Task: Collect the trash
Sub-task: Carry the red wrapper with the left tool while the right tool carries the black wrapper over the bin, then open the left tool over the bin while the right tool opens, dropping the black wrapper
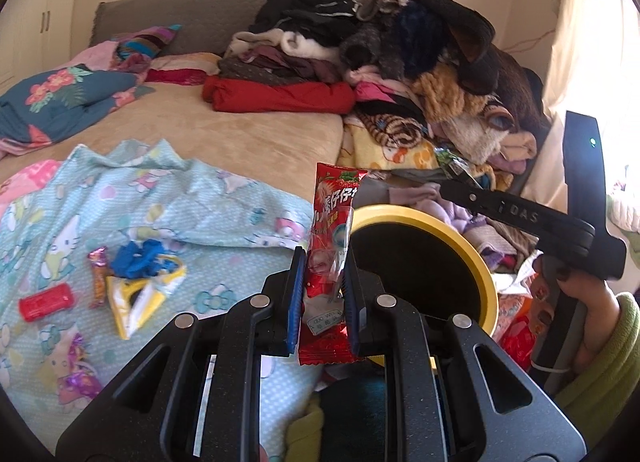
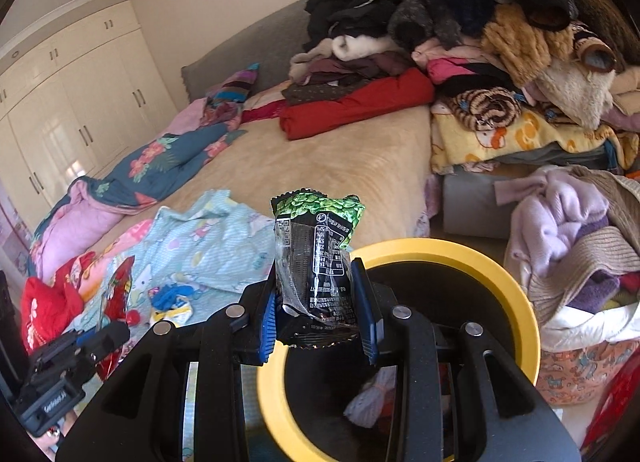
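My left hand-held gripper (image 1: 322,294) pinches a red wrapper (image 1: 330,246); my right hand-held gripper (image 2: 318,308) pinches a green-black packet (image 2: 318,258) over the yellow-rimmed bin (image 2: 516,294). Next, I judge: release both inside.

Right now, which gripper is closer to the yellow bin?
Right. The right gripper hangs at the bin rim with its green wrapper; the left gripper is beside the bin, outside it.

Glossy red foil snack wrapper (image 1: 326,258), crinkled and partly clear, sits between ribbed blue rubbery pads (image 1: 295,302). The green-and-black wrapper (image 2: 320,258) shines like plastic film. Smooth yellow plastic rims the bin (image 2: 516,302). Soft printed cotton sheet (image 1: 132,197), plush tan bed cover (image 1: 256,133), fuzzy fleece clothes (image 2: 516,37).
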Demonstrator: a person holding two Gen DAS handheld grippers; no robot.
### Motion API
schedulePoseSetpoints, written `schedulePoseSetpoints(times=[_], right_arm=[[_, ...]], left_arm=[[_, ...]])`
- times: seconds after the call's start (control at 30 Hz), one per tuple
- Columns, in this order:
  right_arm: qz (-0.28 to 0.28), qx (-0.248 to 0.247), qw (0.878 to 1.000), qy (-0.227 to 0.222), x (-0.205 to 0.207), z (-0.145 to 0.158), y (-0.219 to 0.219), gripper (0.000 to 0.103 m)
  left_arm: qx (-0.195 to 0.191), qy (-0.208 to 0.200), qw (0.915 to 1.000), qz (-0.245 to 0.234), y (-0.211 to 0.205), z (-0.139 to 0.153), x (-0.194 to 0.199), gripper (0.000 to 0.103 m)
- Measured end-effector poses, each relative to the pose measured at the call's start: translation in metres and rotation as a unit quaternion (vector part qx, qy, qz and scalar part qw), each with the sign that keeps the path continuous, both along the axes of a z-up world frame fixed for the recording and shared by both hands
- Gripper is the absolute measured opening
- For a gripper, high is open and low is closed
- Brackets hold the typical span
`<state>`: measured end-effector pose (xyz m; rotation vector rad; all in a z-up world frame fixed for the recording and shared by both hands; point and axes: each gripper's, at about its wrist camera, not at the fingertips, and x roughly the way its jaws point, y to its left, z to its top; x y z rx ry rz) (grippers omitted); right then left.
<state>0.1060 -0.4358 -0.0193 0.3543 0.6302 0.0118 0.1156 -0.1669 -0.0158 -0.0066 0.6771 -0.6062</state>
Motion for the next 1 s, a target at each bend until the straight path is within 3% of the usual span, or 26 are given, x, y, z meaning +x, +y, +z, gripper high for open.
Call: schedulePoseSetpoints(times=[0.53,1.0], right_arm=[[-0.042,0.014,0.998,0.036,0.001,-0.031,-0.040,0.032],[-0.056,0.038,0.994,0.088,0.004,-0.066,-0.062,0.034]], left_arm=[[0.024,0.033,0.9971,-0.064,-0.062,-0.034,-0.005,0.012],[0.044,0.085,0.9909,-0.095,-0.101,-0.063,0.017,0.012]])
